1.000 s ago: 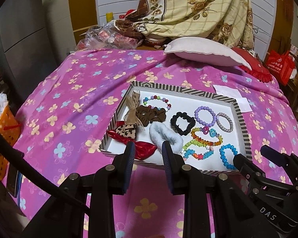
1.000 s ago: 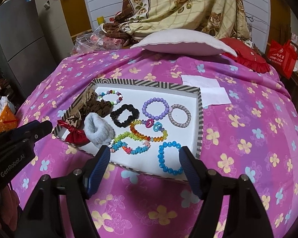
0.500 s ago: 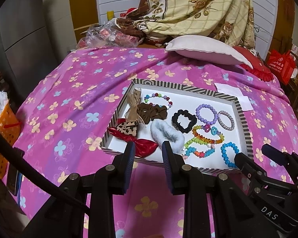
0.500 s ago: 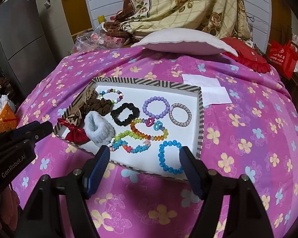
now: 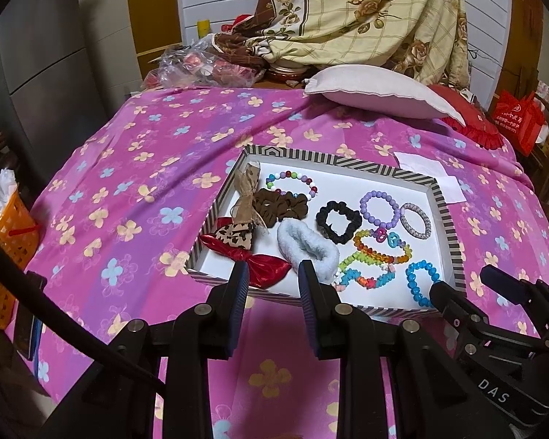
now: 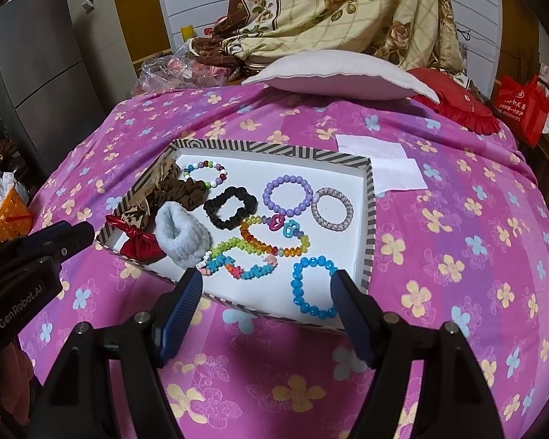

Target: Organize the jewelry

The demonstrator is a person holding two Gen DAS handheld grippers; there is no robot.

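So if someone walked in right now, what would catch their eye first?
Probably the striped-rim tray in the middle of the bright pink flowered bedspread, full of colourful bead bracelets and scrunchies. The vivid blue bracelet lies nearest, just ahead of the open right gripper; a white pillow sits behind.

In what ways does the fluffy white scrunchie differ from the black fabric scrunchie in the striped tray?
The fluffy white scrunchie is thick, fuzzy and pale; the black fabric scrunchie is thin, smooth and dark. The white one looks squashed, with a narrow opening; the black one lies flat with a wide opening. The white one is nearer the tray's front edge; the black one sits nearer its middle. Both lie loose in the striped tray.
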